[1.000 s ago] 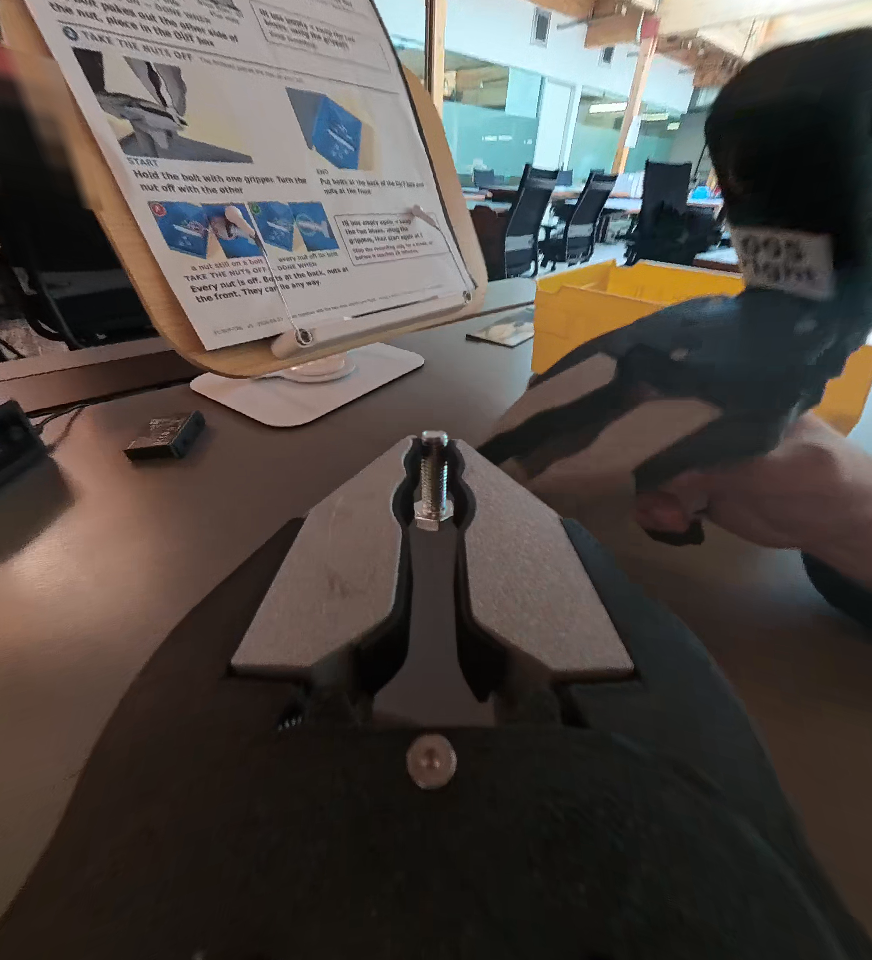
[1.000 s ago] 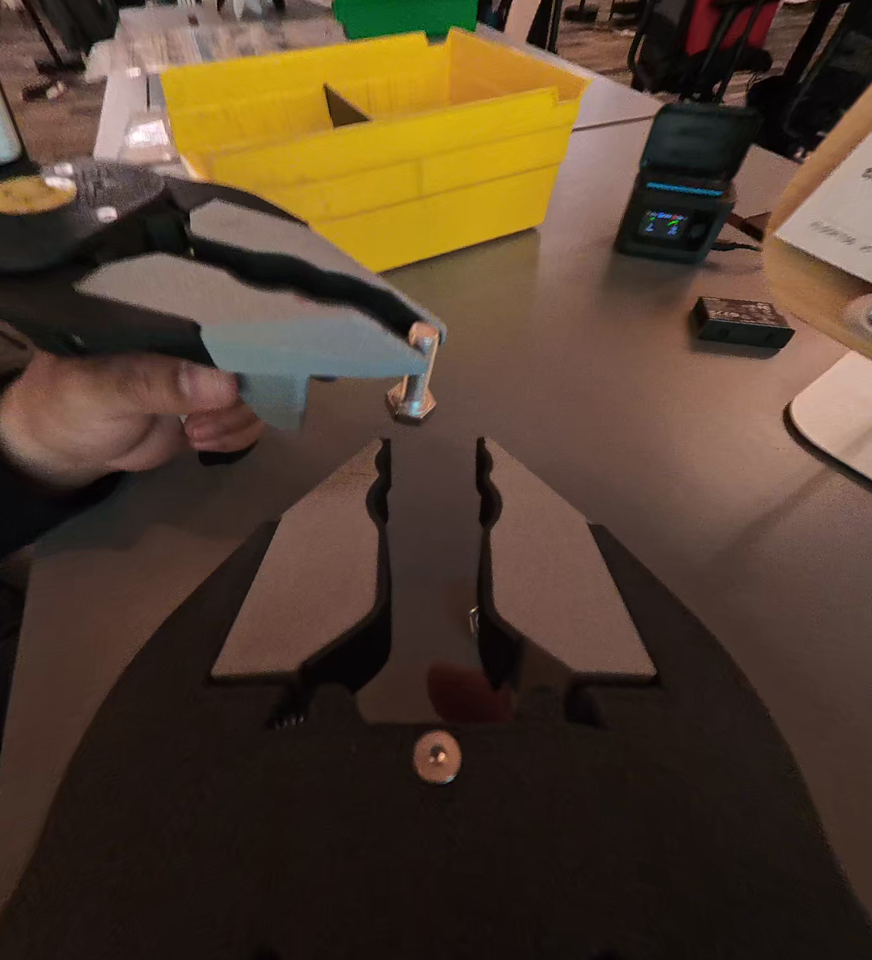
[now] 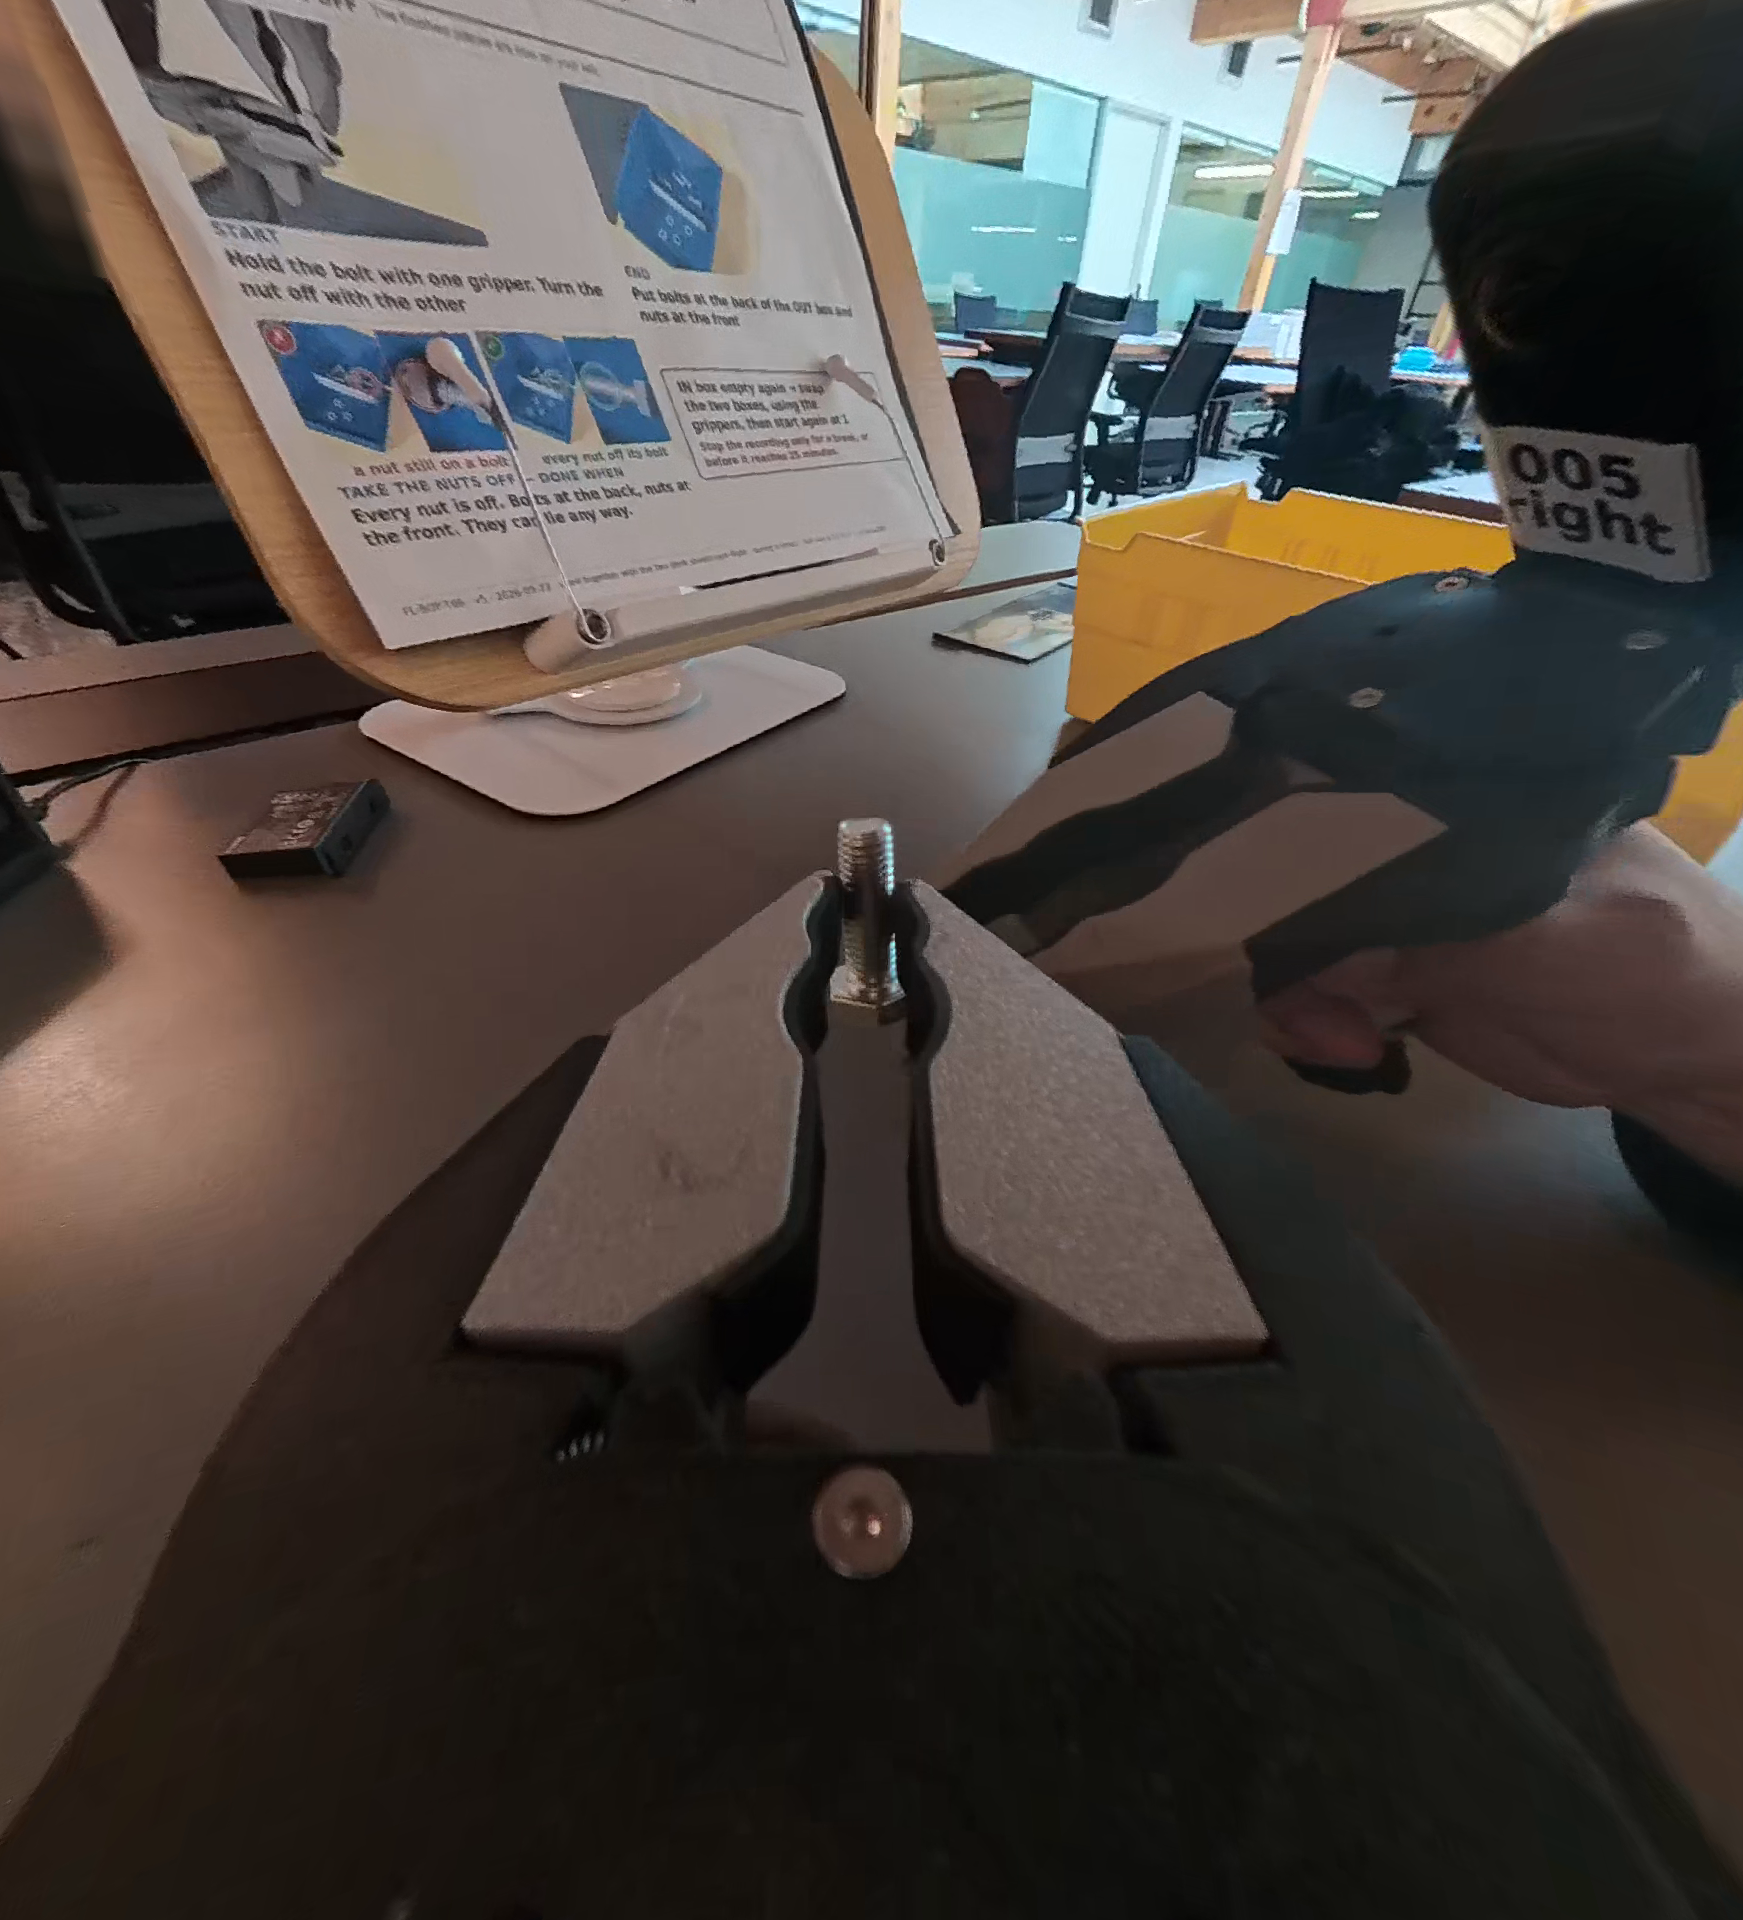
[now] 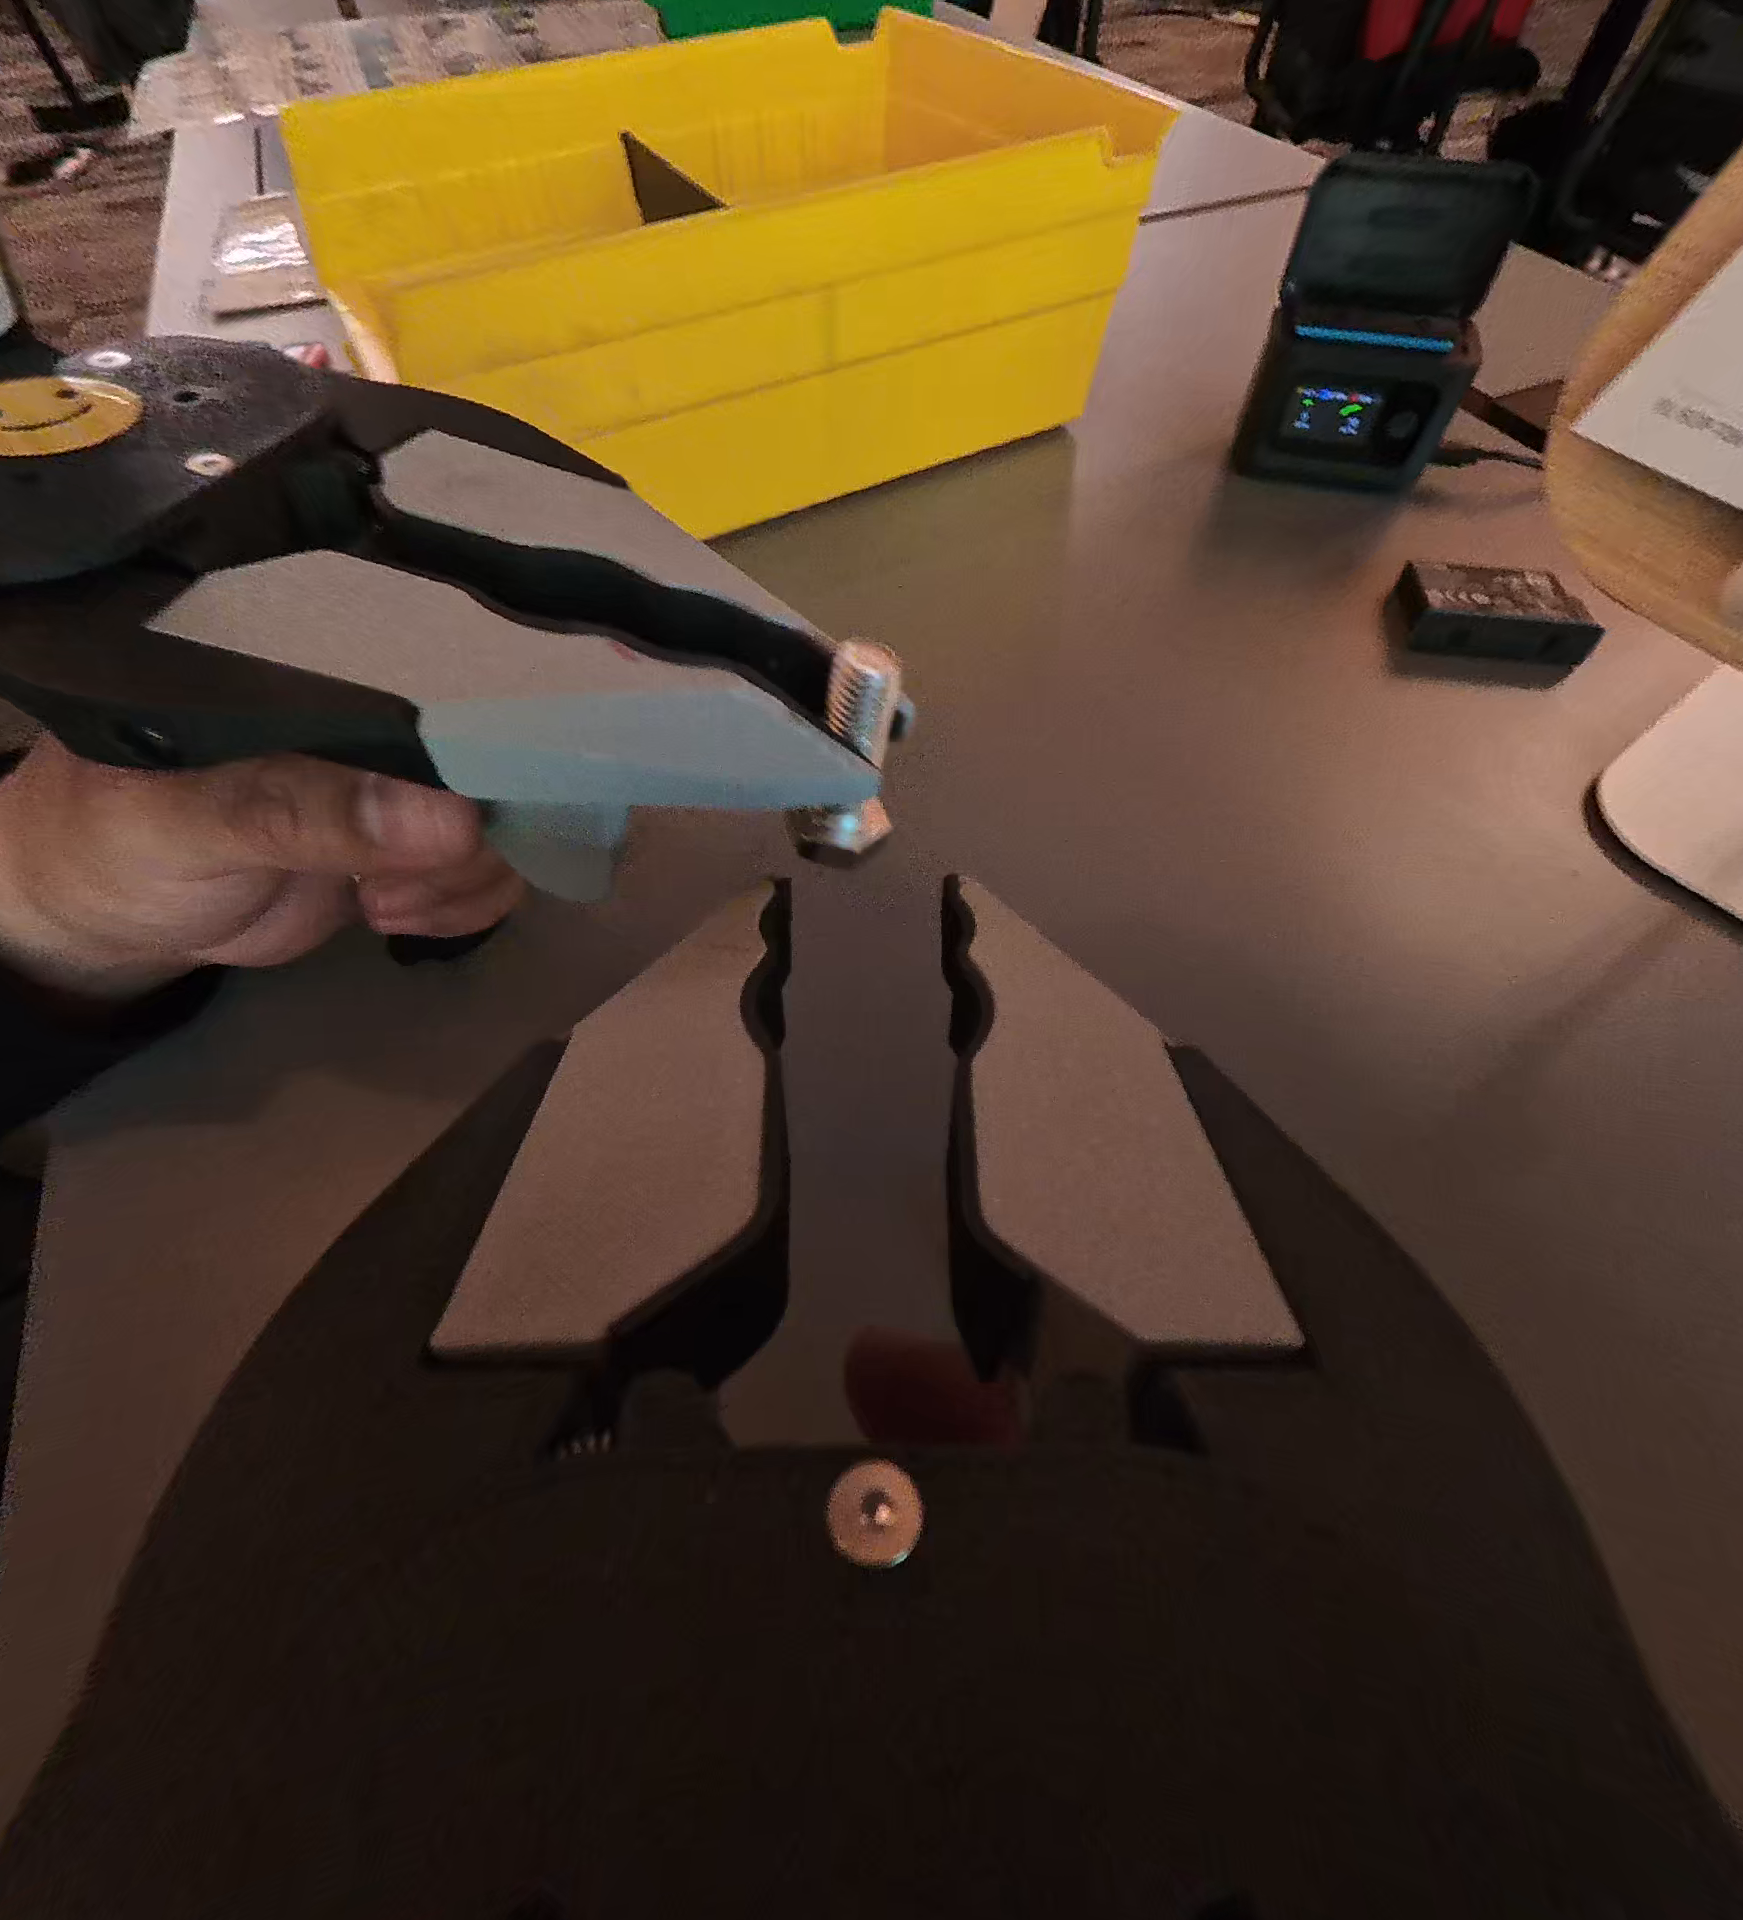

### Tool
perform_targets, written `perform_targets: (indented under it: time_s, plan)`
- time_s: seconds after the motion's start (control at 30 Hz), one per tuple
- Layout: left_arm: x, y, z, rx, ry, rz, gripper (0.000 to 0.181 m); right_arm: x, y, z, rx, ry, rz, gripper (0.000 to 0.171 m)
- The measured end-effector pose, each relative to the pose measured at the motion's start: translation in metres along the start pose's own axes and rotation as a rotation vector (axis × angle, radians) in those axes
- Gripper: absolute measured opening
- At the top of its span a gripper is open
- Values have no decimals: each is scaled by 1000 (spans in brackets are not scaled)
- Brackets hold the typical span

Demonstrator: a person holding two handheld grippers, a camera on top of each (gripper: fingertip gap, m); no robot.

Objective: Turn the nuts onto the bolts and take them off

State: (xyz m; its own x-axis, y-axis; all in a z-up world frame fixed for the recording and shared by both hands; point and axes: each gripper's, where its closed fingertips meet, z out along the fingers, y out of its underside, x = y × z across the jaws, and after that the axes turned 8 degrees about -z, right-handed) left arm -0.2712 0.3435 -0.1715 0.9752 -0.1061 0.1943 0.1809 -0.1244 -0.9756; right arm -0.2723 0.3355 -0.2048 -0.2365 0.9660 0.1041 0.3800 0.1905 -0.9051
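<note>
A dark grey table (image 3: pixel 223 1039) is seen in front. Behind it, black office chairs (image 3: pixel 1085 416) are set at long desks (image 3: pixel 1210 348). Glass partitions (image 3: pixel 1002 208) and wooden posts (image 3: pixel 1282 156) are lit by daylight. Patterned floor (image 4: pixel 67 208) is seen beyond.

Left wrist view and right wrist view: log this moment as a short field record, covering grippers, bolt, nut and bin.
left gripper: shut on the bolt, threaded end up, hex head below the fingers
right gripper: open, empty, tips just below the bolt head
nut: none visible on the bolt
yellow bin: behind the grippers on the table; contents not visible
</note>
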Motion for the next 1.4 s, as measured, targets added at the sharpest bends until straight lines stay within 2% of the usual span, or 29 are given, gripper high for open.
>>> perform_targets:
  time_s: [0.13,0.27,0.63,0.7,0.83,0.9,1.1,1.17,1.3,1.4]
  plan:
    - [-7,0,-2,0,-42,18,8,15,-9,-13,80,20,89,25]
    - [4,8,4,-45,-43,130,7,11,-26,-21,187,-36,142,25]
    - [14,11,6,-50,-23,193,7,7,-27,-20,198,-71,172,17]
    - [12,14,8,-72,-43,208,7,4,-25,-19,179,-78,153,7]
    - [10,12,8,-56,-60,206,7,8,-25,-19,165,-17,112,6]
    - [7,8,6,-33,-63,174,10,14,-28,-23,184,13,117,6]
    - [7,6,3,-17,-36,131,26,10,-34,-26,243,-50,168,6]
    - [9,7,4,-22,-31,141,24,8,-36,-27,252,-46,146,6]
    - [15,8,4,-24,11,127,7,0,-39,-25,256,-66,100,6]
    - [16,8,3,-32,39,98,8,-2,-39,-25,252,-55,61,6]
